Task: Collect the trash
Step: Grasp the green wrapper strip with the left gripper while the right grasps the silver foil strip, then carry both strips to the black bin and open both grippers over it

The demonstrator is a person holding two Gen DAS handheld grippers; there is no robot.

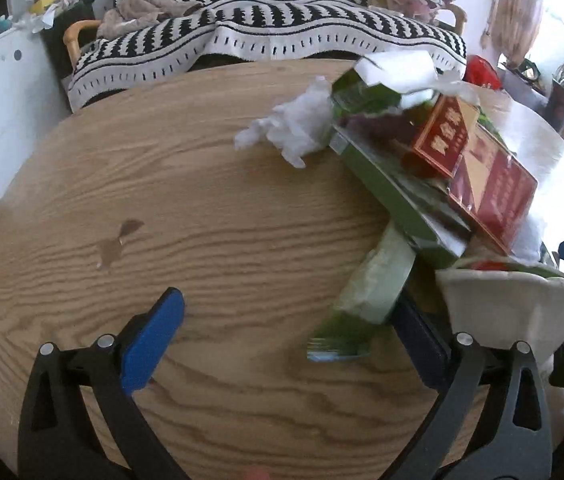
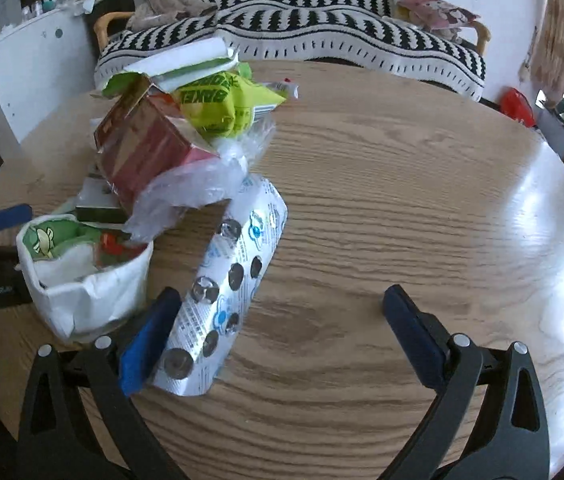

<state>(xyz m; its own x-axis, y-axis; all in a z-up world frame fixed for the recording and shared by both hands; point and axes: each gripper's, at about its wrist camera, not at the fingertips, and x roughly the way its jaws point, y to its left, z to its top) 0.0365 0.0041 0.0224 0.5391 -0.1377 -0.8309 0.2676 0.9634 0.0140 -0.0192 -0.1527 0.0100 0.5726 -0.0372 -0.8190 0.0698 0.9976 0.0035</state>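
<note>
Here, trash is heaped on the round desk (image 2: 402, 168): red cartons (image 2: 141, 152), a yellow-green wrapper (image 2: 221, 104), and a foil blister sheet (image 2: 225, 292) touching the wide-spread right tool (image 2: 277, 336). The left tool (image 1: 290, 344), also spread wide, is held beside a green wrapper (image 1: 374, 284) and a white paper bag (image 1: 510, 300). The blister sheet is best centred between the pads before closing, so it is not pushed away.

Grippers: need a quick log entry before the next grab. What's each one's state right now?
Left gripper: open, holding nothing; green wrapper lies between its fingers.
Right gripper: open, holding nothing; blister pack beside its left finger.
</note>
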